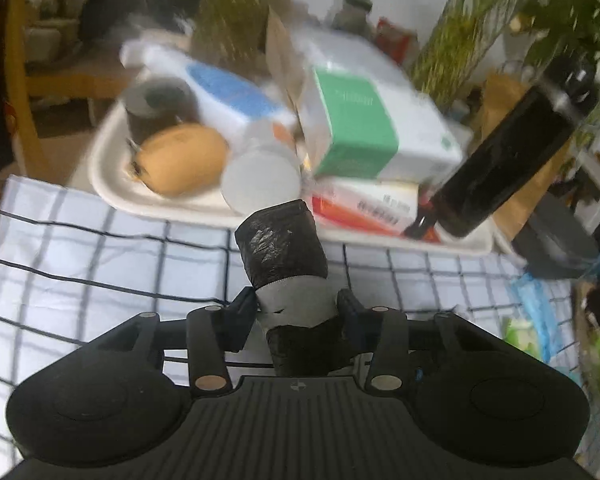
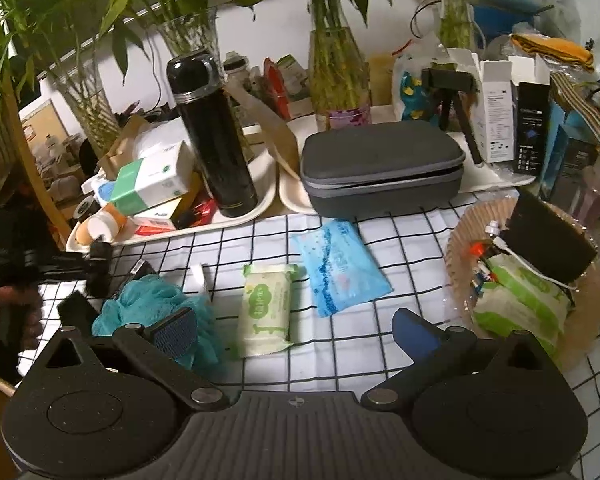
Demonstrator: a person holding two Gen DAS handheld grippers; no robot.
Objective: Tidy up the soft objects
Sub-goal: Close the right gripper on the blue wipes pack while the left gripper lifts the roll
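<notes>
Black plastic roll (image 1: 284, 248) sits pinched in my left hand-held gripper (image 1: 298, 312) above the checked counter (image 1: 100, 248); I'd squeeze gently. Right hand-held gripper (image 2: 296, 330) spread, wipes pack (image 2: 265, 309) at its twelve o'clock.

A counter (image 2: 400, 248) under a white cloth with a dark grid stands against a pale wall (image 2: 268, 28), glass vases (image 2: 338, 76) of green stalks ranged along its back, and a yellow wooden post (image 1: 18, 68) rises at the left.
</notes>
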